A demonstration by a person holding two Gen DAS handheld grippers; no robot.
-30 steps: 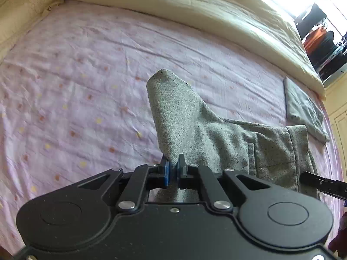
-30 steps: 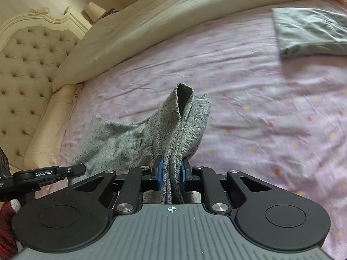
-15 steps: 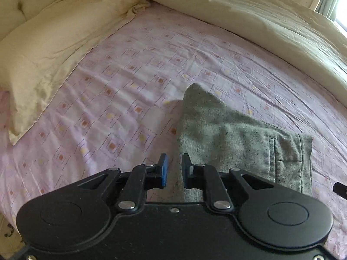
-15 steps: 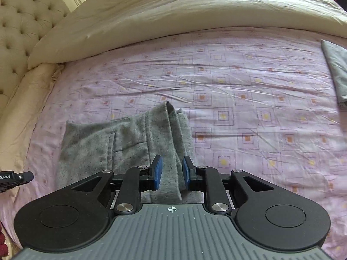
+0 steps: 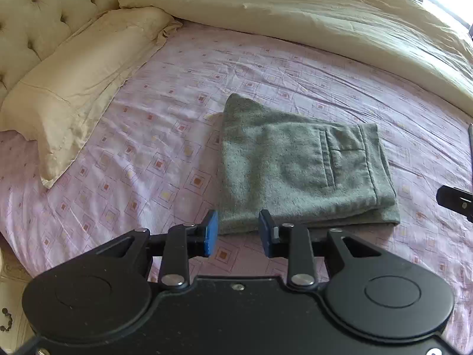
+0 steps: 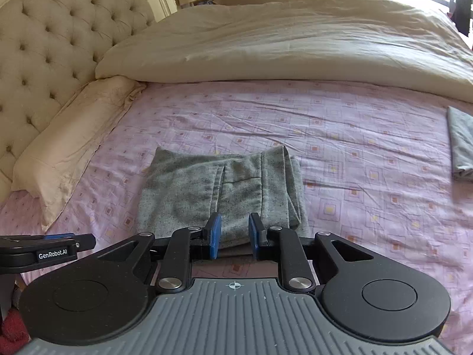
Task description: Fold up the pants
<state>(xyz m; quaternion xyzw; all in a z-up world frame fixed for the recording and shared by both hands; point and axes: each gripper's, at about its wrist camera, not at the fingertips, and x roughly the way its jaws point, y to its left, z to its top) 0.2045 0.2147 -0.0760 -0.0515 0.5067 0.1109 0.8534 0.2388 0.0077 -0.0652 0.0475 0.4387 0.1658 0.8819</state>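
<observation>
- The left gripper (image 5: 238,233) hangs just above the bed with its blue-padded jaws spread apart and nothing between them. The near left corner of the pants sits just beyond its tips.
- The right gripper (image 6: 235,235) is likewise released, jaws apart and empty. It sits at the near edge of the pants, by the waistband end.
- The tip of the left tool also shows at the left edge of the right camera view, and a dark tip of the right tool shows at the right edge of the left view.
- The pants (image 5: 301,165) are grey speckled fabric, folded into a compact rectangle lying flat on the pink patterned bedsheet (image 5: 147,153). A back pocket seam and the waistband face up.
- At the waistband end, several layers stack unevenly, and one layer edge stands slightly raised (image 6: 291,177).
- Risk, as a judgement: a jaw dragged across the near edge could catch the top layer and pull the fold open. The raised layers at the waistband end look most likely to slip or spring apart.
- The fold looks finished or nearly so; only light smoothing seems left.
- Around it lie a cream pillow (image 5: 77,85) to the left, a cream duvet (image 6: 280,41) behind, a tufted headboard (image 6: 50,44), and another folded grey garment (image 6: 461,145) well apart to the right.
</observation>
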